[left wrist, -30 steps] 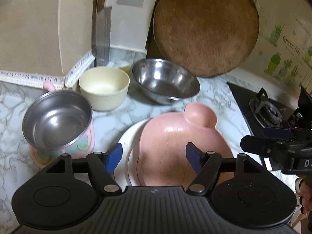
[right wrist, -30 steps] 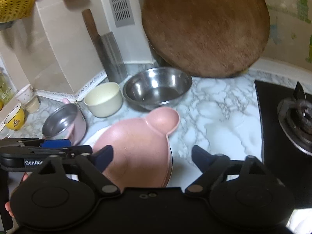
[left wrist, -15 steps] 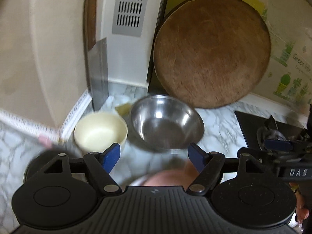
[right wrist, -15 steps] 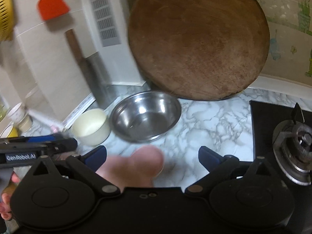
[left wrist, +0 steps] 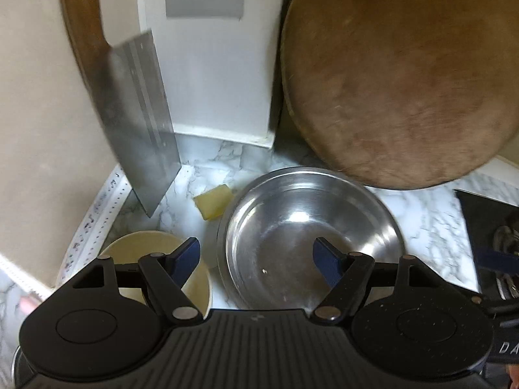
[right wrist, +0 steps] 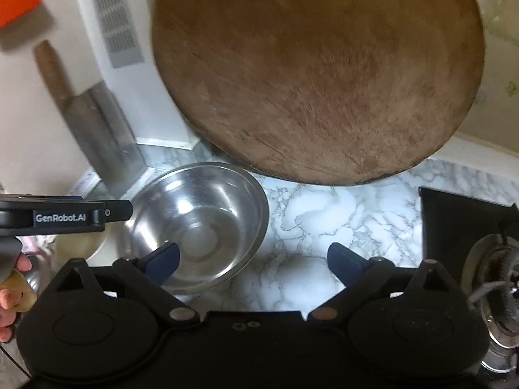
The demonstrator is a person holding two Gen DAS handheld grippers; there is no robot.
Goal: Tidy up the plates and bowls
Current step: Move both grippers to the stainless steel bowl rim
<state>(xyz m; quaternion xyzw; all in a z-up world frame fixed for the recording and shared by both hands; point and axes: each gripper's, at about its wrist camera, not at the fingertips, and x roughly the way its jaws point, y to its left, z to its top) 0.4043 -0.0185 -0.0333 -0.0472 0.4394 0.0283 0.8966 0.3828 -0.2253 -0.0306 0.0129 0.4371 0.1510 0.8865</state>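
Steel bowl [left wrist: 308,236] sits empty near the back of my marble counter [right wrist: 340,214], its far rim just in front of the round wooden chopping board [left wrist: 399,77] that leans upright against the back wall. My left gripper [left wrist: 256,259] hangs above the bowl's near-left rim with its fingers spread wide and nothing between them; one blue pad [left wrist: 327,265] shows over the bowl's inside, the other over the gap toward the cream bowl [left wrist: 155,249]. That cream bowl stands just beside the steel one on its left, close to the corner where the side wall meets the counter, and it too looks empty, though my own fingers cover part of it. Behind the two bowls a small pale yellow block [left wrist: 214,206] lies on the marble, and a cleaver [left wrist: 139,123] leans blade-down against the side wall in the back-left corner.

My right gripper [right wrist: 253,262] is also wide apart and empty, its left pad [right wrist: 162,261] over the steel bowl's near rim and its right pad over bare marble. Open counter runs from the bowl to the right as far as the black gas hob [right wrist: 454,227], whose edge closes that side, with a burner [right wrist: 496,278] at the far right.
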